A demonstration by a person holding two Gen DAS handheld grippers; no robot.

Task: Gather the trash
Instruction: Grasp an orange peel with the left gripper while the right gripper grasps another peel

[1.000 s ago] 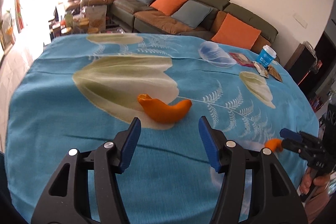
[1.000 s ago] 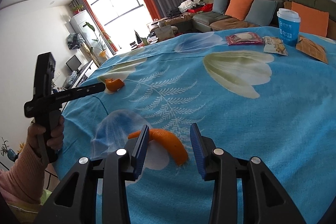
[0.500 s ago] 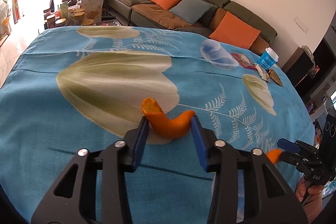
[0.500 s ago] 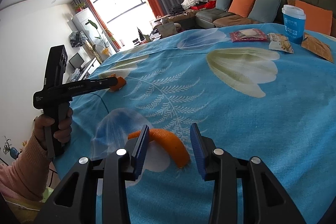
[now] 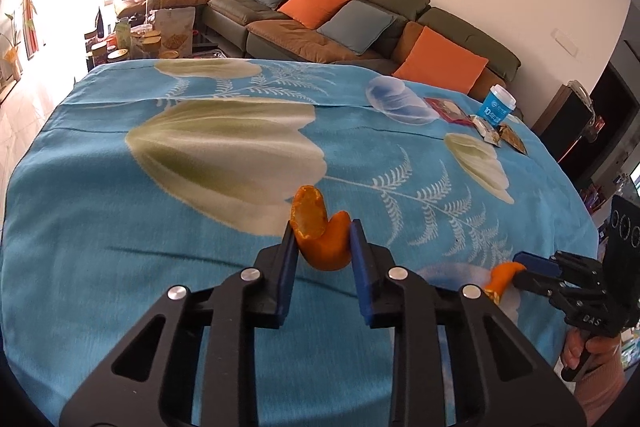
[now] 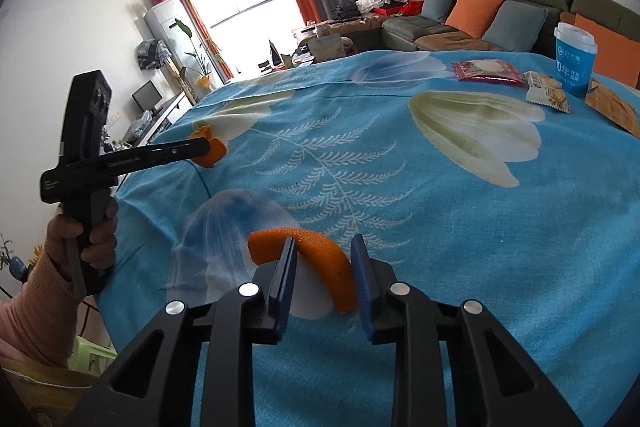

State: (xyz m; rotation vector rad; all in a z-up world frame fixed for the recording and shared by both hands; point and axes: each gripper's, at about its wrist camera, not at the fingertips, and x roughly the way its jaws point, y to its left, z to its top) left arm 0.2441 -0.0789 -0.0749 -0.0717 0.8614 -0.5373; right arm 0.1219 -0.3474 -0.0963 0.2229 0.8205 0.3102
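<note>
Twice, curled pithy orange peel (image 5: 320, 243) between gripper (image 5: 323, 247) pads.

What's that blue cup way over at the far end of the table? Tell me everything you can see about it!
The blue cup is a takeaway cup, paper by the look of it, with a white lid still on and white printing on its side. It stands upright on the blue flowered tablecloth, at the far end nearest the sofa. A biscuit wrapper lies right in front of it and a brown packet beside it; whether they touch it is unclear. No gripper is near it.
</note>
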